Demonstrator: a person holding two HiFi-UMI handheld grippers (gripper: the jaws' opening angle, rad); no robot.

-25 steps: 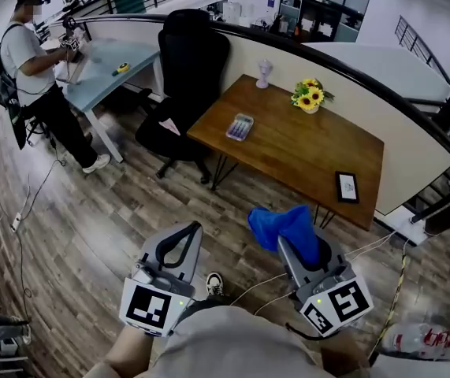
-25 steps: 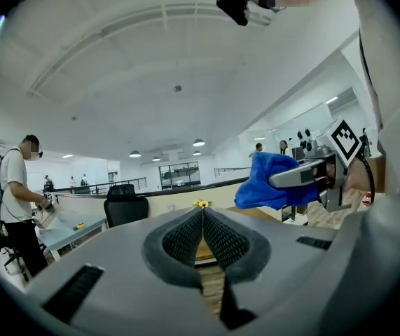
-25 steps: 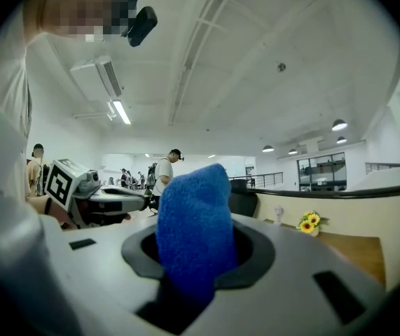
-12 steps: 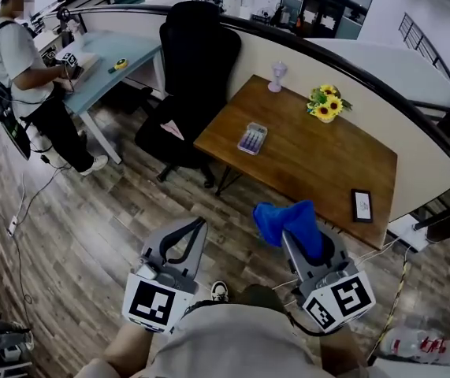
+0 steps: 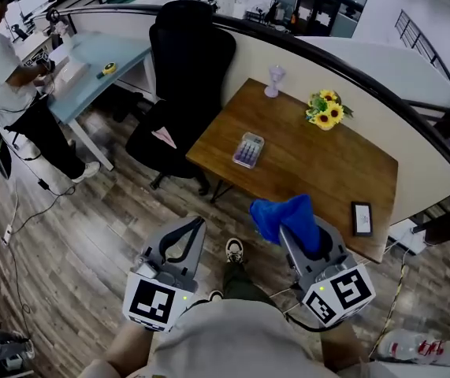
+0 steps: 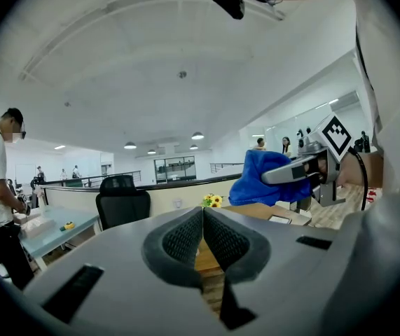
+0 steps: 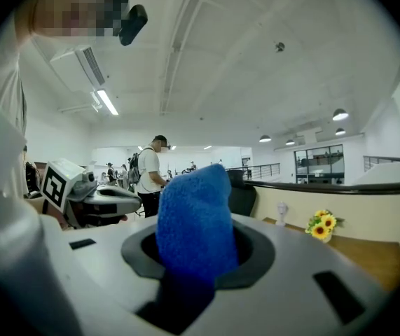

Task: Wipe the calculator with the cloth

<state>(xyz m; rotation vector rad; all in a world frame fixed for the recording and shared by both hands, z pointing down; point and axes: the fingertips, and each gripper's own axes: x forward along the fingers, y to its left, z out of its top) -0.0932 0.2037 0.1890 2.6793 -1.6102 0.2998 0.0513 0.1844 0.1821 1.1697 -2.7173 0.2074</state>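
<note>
- Your right claw (image 5: 295, 239) is clamped on the blue cloth (image 5: 281, 215); your left claw (image 5: 184, 241) is pressed shut with nothing in it.
- The calculator (image 5: 248, 149) lies on the bench's (image 5: 319, 172) left part, well ahead of both claws. Step closer, then lay the cloth flat on it.
- Mind the black chair (image 5: 181, 69) left of the bench; the sunflowers (image 5: 327, 109) stand far back.

The wooden table (image 5: 319, 168) with the calculator (image 5: 248, 149) now sits lower in the frame than a second ago, while the standing person (image 5: 4, 69) at the upper left slides out to the left edge and a shoe (image 5: 235, 250) steps up into the lower middle.
</note>
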